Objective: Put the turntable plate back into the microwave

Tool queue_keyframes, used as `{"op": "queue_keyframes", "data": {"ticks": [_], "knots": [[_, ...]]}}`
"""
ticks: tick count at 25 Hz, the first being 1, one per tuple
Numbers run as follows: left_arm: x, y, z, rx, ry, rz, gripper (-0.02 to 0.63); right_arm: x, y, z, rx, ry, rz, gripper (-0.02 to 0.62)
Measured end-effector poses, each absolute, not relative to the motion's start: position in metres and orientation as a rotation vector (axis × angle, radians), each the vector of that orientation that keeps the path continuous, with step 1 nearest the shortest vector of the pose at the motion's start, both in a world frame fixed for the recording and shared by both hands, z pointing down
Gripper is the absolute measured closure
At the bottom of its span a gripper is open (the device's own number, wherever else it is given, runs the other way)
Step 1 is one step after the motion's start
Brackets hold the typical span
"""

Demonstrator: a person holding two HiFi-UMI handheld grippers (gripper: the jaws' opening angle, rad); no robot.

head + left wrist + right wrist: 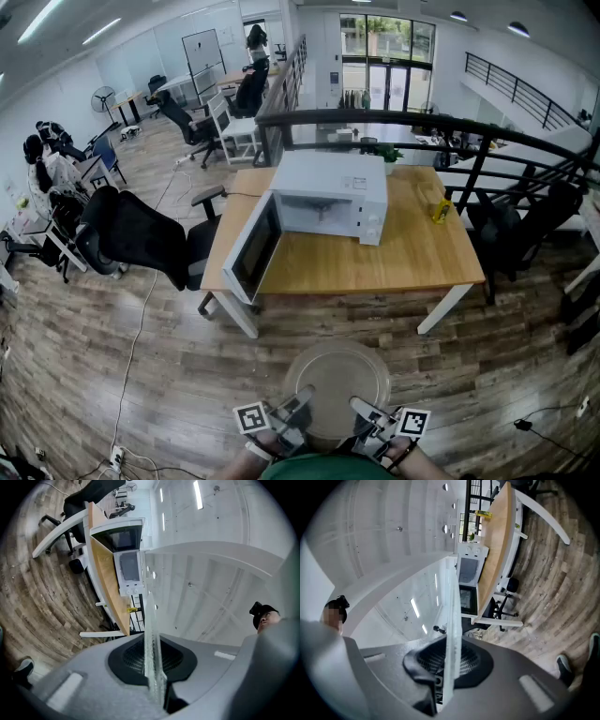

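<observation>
I hold the round clear glass turntable plate (336, 384) flat and low in front of me, above the wooden floor. My left gripper (298, 401) is shut on its near left rim and my right gripper (362, 407) on its near right rim. In the left gripper view the plate (152, 630) runs edge-on between the pads of the left gripper (153, 667). The right gripper view shows the same: the plate (453, 620) clamped in the right gripper (448, 665). The white microwave (328, 197) stands on the wooden table (412, 258) ahead, with its door (251, 248) swung open to the left.
A black office chair (141, 239) stands left of the table and another (511, 234) at its right end. A small yellow object (441, 211) lies on the table's right side. A dark railing (422, 122) curves behind it. Cables (131, 375) trail over the floor at left.
</observation>
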State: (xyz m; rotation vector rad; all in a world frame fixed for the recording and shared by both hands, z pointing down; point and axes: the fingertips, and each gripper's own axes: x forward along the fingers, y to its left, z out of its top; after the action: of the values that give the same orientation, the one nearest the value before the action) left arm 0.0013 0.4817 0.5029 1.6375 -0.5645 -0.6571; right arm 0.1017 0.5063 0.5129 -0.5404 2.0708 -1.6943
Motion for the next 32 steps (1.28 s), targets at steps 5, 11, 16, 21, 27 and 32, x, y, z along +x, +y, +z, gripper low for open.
{"op": "queue_keyframes", "data": {"ticks": [5, 11, 16, 21, 27, 32], "knots": [[-0.037, 0.484, 0.492, 1.644, -0.551, -0.670, 0.572, 0.063, 0.508, 0.501, -0.546, 2.068, -1.686, 0.561], [-0.072, 0.473, 0.477, 1.692, -0.486, -0.682, 0.572, 0.029, 0.500, 0.487, -0.602, 2.096, -1.605, 0.560], [-0.105, 0.454, 0.466, 1.746, -0.445, -0.679, 0.572, -0.003, 0.483, 0.474, -0.641, 2.120, -1.526, 0.557], [-0.119, 0.442, 0.465, 1.745, -0.410, -0.686, 0.572, -0.019, 0.474, 0.475, -0.683, 2.112, -1.530, 0.557], [-0.123, 0.418, 0.480, 1.696, -0.417, -0.685, 0.572, -0.021, 0.449, 0.486, -0.726, 2.103, -1.561, 0.555], [-0.126, 0.386, 0.486, 1.677, -0.460, -0.700, 0.572, -0.026, 0.413, 0.496, -0.652, 2.121, -1.600, 0.555]]}}
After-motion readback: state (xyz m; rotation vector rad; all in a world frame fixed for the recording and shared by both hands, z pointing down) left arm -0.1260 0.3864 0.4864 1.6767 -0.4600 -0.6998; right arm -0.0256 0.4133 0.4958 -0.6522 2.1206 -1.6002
